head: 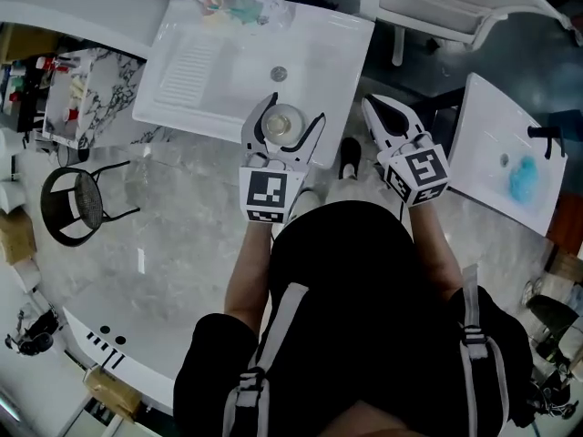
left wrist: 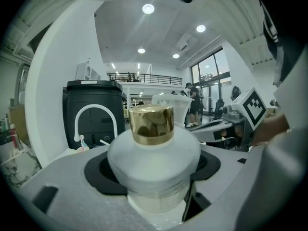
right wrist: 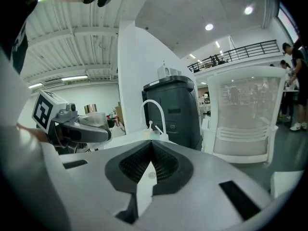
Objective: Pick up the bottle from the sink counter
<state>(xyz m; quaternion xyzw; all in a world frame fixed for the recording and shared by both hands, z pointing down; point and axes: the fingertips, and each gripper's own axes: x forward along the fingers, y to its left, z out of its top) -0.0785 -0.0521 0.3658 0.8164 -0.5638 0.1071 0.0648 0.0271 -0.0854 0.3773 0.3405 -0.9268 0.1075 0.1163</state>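
Gold-capped white bottle (left wrist: 153, 153) in left claw (head: 291, 115); right claw (right wrist: 150, 150) empty

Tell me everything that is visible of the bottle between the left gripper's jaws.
The bottle is round-shouldered, of frosted white glass or plastic as it looks, with a shiny gold cap closed on top. It stands upright, clamped at both sides by the left gripper. In the head view it appears over the white sink.

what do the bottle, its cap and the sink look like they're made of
Bottle: frosted white glass or plastic; matte, slightly translucent body, can't tell which. Cap: shiny gold, metal or metallised plastic; it mirrors the room. Sink: glossy white, likely ceramic or moulded plastic; smooth with soft highlights.
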